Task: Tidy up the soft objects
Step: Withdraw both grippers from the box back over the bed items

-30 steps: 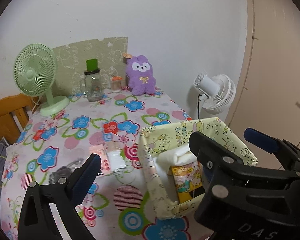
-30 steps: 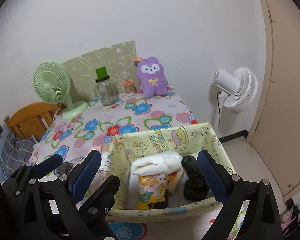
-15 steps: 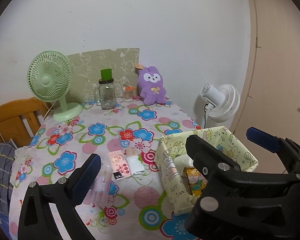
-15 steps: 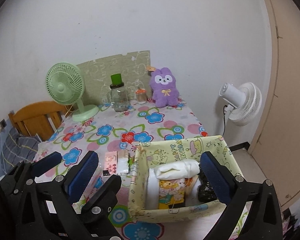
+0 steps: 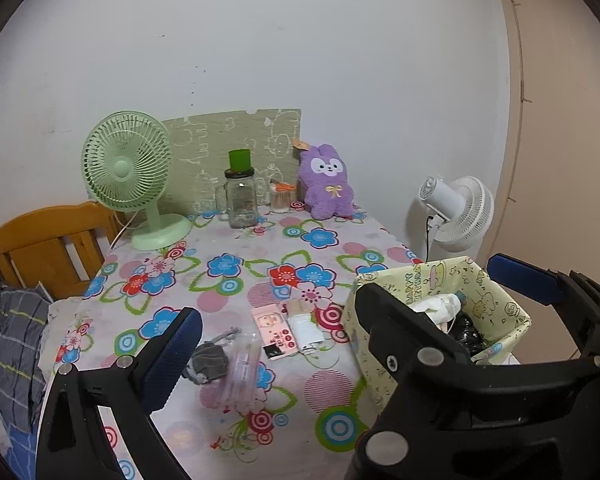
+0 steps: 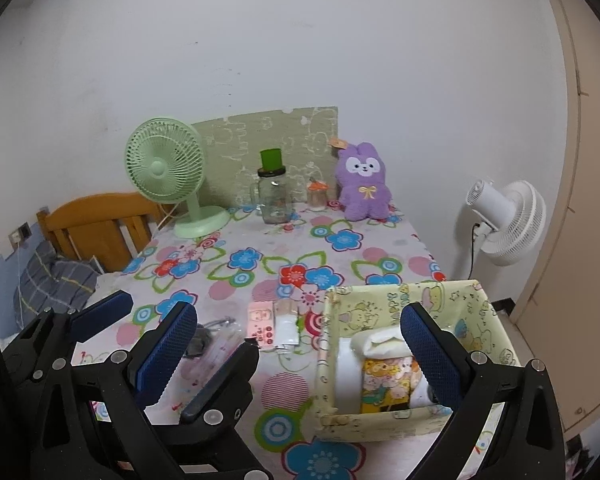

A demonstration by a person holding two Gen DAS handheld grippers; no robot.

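On the flowered table point(image 5: 228, 280) a green fan point(image 5: 126, 168), a jar point(image 5: 241, 200) and a purple plush point(image 5: 327, 182) stand by the wall. The yellow bin point(image 6: 380, 420) reads "HAPPY BIRTHDAY" and holds soft packs. Left gripper point(image 5: 340, 312) and right gripper point(image 6: 296, 344) hover above, jaws wide apart, holding nothing.

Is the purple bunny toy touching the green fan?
Apart. The right wrist view shows the purple bunny toy and the green fan separated by a glass jar and open tablecloth.
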